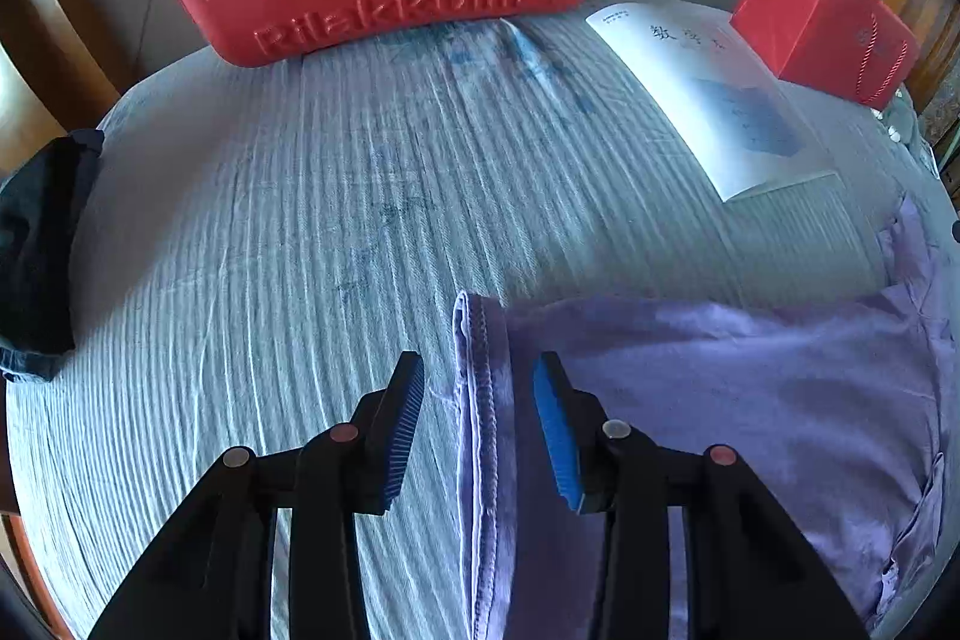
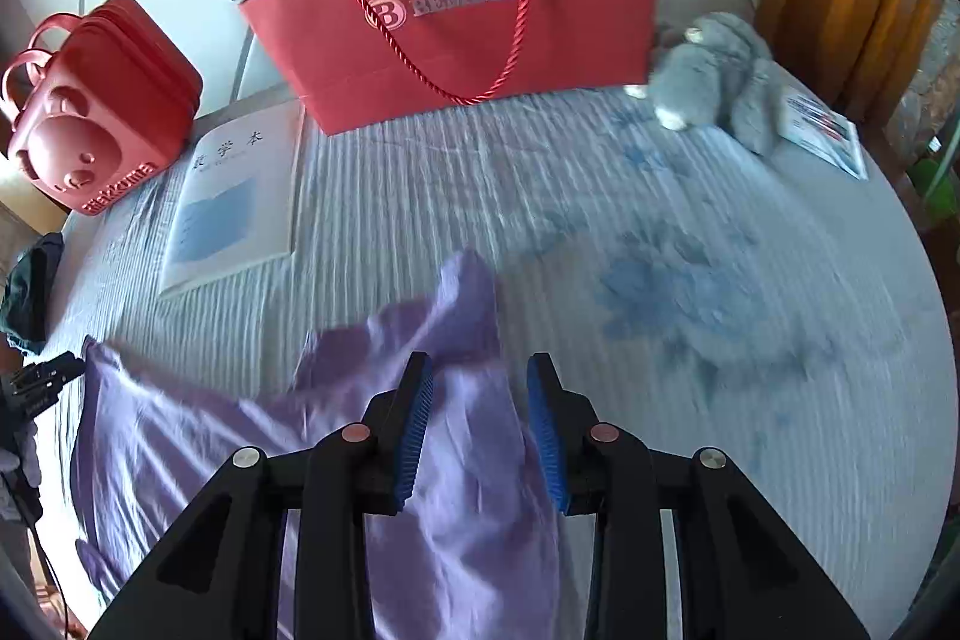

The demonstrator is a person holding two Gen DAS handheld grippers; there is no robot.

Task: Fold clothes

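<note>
Here, on the near edge of the bed [image 1: 252,232], my lilac garment [image 1: 750,400] lies spread and rumpled — whether mid-fold, I can't judge. My left claw [image 1: 478,427] gapes astride its hem; my right claw [image 2: 480,424] gapes over a raised flap — neither grips. Beyond: notebook [image 2: 234,202], red bag [image 2: 456,16].

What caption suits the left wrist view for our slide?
Open left gripper straddles the hemmed edge of a purple garment on a striped bedsheet.
</note>
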